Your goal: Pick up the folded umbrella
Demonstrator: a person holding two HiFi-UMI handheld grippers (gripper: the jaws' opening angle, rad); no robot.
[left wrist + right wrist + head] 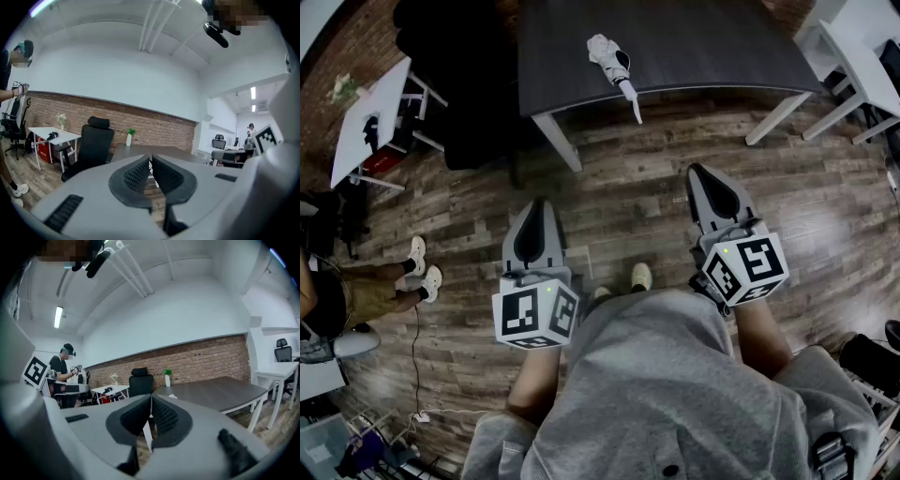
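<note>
The folded umbrella (614, 64), white with black parts, lies near the front edge of a dark table (712, 42), its thin end sticking out over the edge. Both grippers hang over the wooden floor, well short of the table. My left gripper (536, 204) points toward the table's left leg, jaws together and empty. My right gripper (696, 171) is a little further forward, also shut on nothing. In the right gripper view a small white shape, the umbrella (172, 396), shows on the table just right of the right gripper (151, 397). The left gripper (150, 159) blocks the umbrella in its own view.
A black office chair (459, 75) stands left of the table, with a white side table (370, 117) beyond it. White desks (862, 56) are at the right. Another person's legs (394, 281) stand at the left. A small plant in a vase (129, 138) sits on the table.
</note>
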